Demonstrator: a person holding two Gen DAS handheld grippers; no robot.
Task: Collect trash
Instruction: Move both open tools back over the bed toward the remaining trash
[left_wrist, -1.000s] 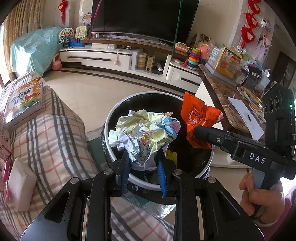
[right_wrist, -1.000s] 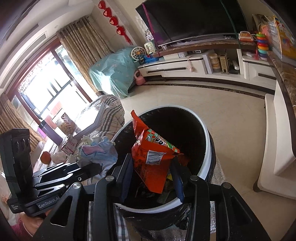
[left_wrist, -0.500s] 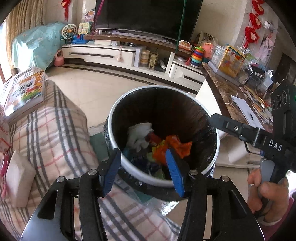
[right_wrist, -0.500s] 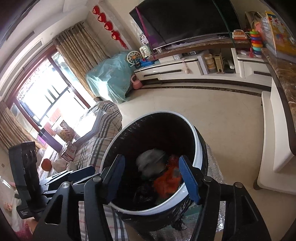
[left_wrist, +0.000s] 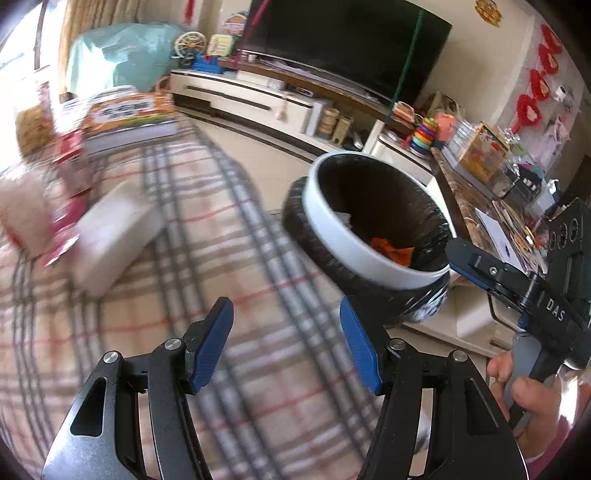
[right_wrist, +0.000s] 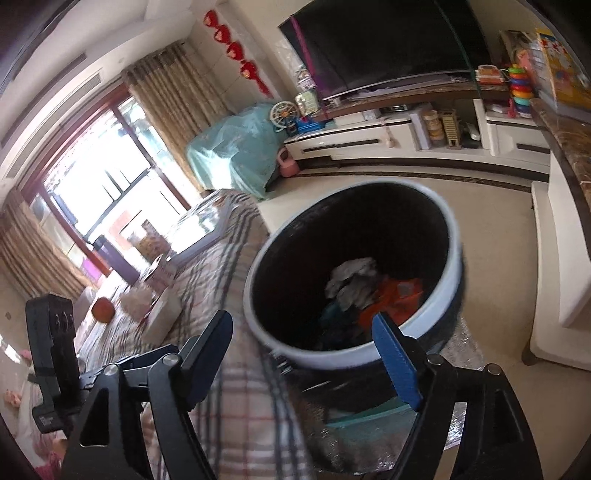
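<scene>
A round bin with a white rim (left_wrist: 354, 243) and a black liner stands on the floor beside a plaid-covered sofa (left_wrist: 184, 258). It also shows in the right wrist view (right_wrist: 454, 291). Inside lie crumpled paper (right_wrist: 351, 280) and an orange snack wrapper (right_wrist: 395, 299), whose tip shows in the left wrist view (left_wrist: 391, 251). My left gripper (left_wrist: 286, 347) is open and empty over the plaid cover, left of the bin. My right gripper (right_wrist: 310, 354) is open and empty, at the bin's near rim.
On the sofa lie a white block (left_wrist: 110, 236), red packets (left_wrist: 66, 206) and a stack of books (left_wrist: 125, 118). A TV stand (left_wrist: 258, 103) runs along the far wall. A cluttered marble counter (left_wrist: 491, 199) stands right of the bin.
Both grippers opened and dropped the crumpled paper and the orange wrapper into the bin. My left gripper has since swung left over the sofa. My right gripper has drawn back a little.
</scene>
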